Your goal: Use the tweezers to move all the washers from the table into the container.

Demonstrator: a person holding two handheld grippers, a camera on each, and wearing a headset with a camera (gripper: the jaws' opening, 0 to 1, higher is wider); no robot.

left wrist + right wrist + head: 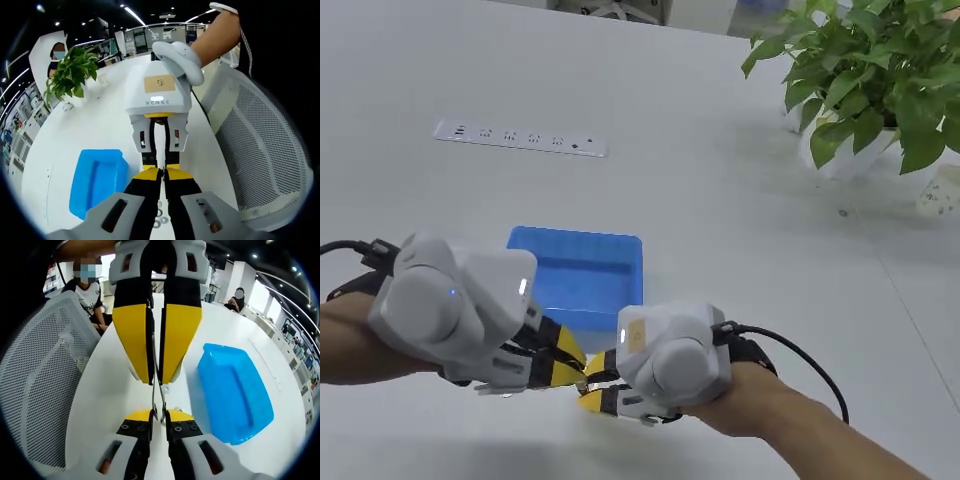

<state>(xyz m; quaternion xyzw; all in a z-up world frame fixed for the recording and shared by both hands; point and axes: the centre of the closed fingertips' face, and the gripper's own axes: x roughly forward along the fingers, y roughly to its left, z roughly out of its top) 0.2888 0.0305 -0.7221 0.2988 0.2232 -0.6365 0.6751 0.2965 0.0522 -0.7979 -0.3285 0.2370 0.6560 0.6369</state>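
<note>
The left gripper (156, 381) had its yellow jaws clamped on the tweezers (156, 396). Their thin metal legs ran out from between those jaws, down the middle of the right gripper view. At the bottom centre of that view the right gripper (160, 416) had its own jaws drawn in on the tweezers' other end. Both grippers thus gripped the same tool, tip to tip.

In the head view the two grippers met low in the frame, a little left of centre. The left one came in from the left and the right one from the lower right, each on a bare forearm.

The blue container (575, 237) sat on the white table (740, 230) just above the grippers, in the middle of the head view.

A few washers (161, 216) lay on the tabletop at the bottom centre of the left gripper view. They showed in the gap between that gripper's jaws, just right of the container and outside it.

A white power strip (520, 138) lay in the upper left of the head view, well apart from the container. A potted plant (870, 70) stood in the upper right corner. A grey mesh chair (260, 150) took up the right side of the left gripper view.
</note>
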